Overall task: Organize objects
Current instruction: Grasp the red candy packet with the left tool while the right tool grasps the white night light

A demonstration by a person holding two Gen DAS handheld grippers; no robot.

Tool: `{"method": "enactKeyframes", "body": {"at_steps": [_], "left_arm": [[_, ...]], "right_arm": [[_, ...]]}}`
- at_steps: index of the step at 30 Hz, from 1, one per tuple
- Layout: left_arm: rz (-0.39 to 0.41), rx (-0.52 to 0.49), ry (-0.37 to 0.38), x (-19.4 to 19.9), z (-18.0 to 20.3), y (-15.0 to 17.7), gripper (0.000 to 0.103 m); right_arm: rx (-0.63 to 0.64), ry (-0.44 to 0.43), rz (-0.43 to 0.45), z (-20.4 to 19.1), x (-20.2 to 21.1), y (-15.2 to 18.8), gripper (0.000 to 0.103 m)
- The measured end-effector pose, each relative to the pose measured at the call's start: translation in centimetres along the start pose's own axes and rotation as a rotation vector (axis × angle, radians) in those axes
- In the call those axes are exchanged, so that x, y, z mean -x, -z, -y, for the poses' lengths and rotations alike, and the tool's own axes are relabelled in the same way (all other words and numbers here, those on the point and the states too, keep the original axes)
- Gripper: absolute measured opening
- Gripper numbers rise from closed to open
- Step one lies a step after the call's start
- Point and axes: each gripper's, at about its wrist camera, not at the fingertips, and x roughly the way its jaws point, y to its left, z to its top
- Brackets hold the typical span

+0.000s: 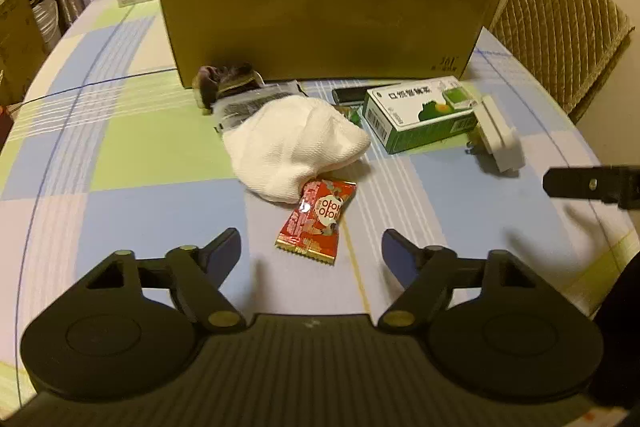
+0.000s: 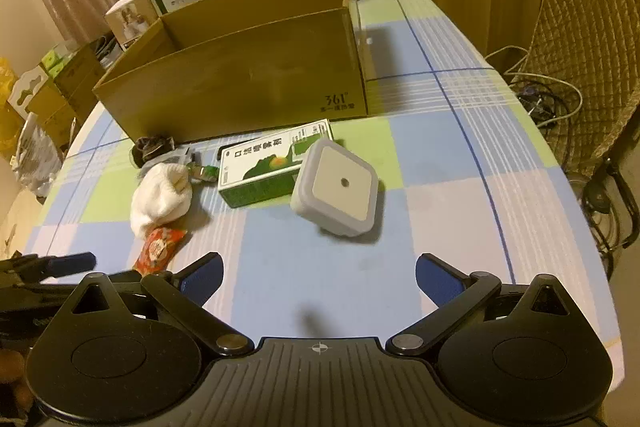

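Both pairs of fingers are spread wide and carry nothing: the left gripper [image 1: 311,251] hovers low over the worktop [image 1: 140,155], and the right gripper [image 2: 319,277] does the same on the other side, one of its fingers showing at the right edge of the left wrist view. Judging by this, the sorting has hardly begun; the step in hand looks like the approach for a first pick. Far ahead of both sets of fingers stands the big cardboard box [image 1: 324,23], open at the top, its inside hidden from here, presumably where the loose things belong. Ahead of the left fingers and slightly to their right lies the green and white carton [image 1: 416,115], flat in front of the box. A crumpled white sock [image 1: 292,147] sits straight ahead of the left fingers, partly over a dark bundle. The square white plug-in light [image 2: 335,189] lies directly ahead of the right fingers, leaning against the carton. Nearest of all, just beyond the left fingertips and roughly between them, is the red snack packet [image 1: 318,221], one end touching the sock. The next move probably calls for lowering the left fingers around that thin packet, pinching it by its edges, then lifting it over the box wall.
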Motion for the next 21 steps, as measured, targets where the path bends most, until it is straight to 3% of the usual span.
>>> {"method": "enactKeyframes", "body": {"at_steps": [7, 13, 16, 21], "left_arm": [[-0.032, -0.013, 0.008, -2.7, 0.2, -0.6, 0.061], [-0.059, -0.032, 0.022, -4.0, 1.0, -0.8, 0.037], [-0.057, -0.054, 0.033, -4.1, 1.8, -0.8, 0.031], [-0.054, -0.067, 0.054, -4.5, 2.7, -1.1, 0.030]], "right_arm": [[-0.016, -0.006, -0.009, 0.7, -2.1, -1.1, 0.100], [-0.062, -0.016, -0.005, 2.1, -3.9, -2.1, 0.095], [-0.086, -0.029, -0.016, 2.7, -4.9, -2.7, 0.093], [-0.132, -0.057, -0.038, 3.4, -6.5, -3.4, 0.090]]}}
